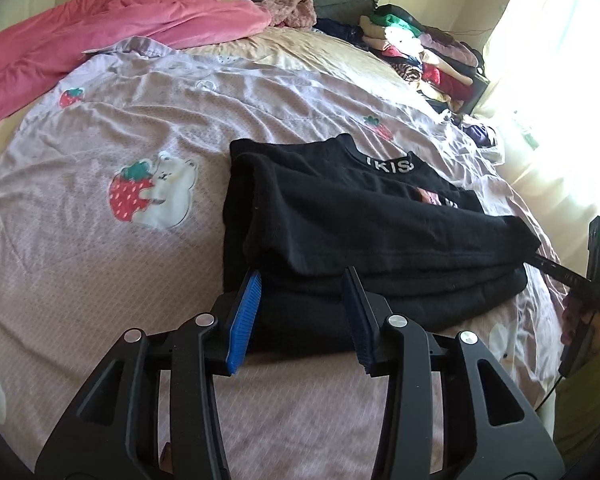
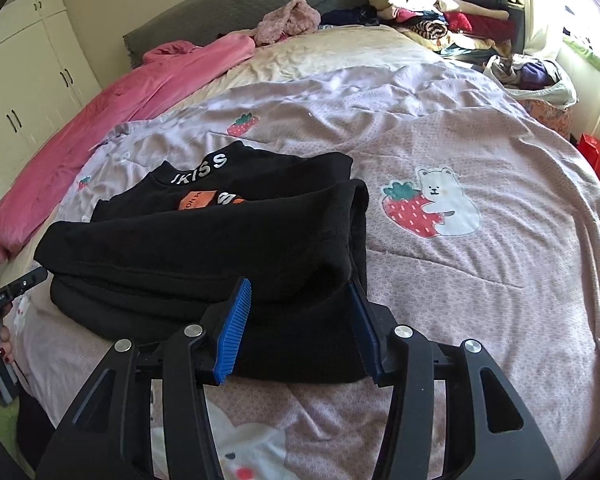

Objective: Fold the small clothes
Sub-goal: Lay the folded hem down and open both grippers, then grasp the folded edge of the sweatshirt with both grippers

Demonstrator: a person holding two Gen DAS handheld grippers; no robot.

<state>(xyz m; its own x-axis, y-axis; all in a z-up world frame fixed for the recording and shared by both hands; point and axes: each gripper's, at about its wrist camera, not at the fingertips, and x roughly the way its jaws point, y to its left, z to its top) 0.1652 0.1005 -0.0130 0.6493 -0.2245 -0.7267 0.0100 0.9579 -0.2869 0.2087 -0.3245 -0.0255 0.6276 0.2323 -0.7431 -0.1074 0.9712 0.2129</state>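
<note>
While the folded black fleece sweatshirt is lying on the lilac strawberry-print bedspread (collar lettering showing), the left gripper and right gripper are hovering at its near edge, jaws part-open, gripping nothing.

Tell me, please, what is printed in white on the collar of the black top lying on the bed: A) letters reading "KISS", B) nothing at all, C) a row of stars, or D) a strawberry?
A: the collar of the black top carries white letters that read "KISS" in the right wrist view; the strawberries are on the bedspread instead.
</note>
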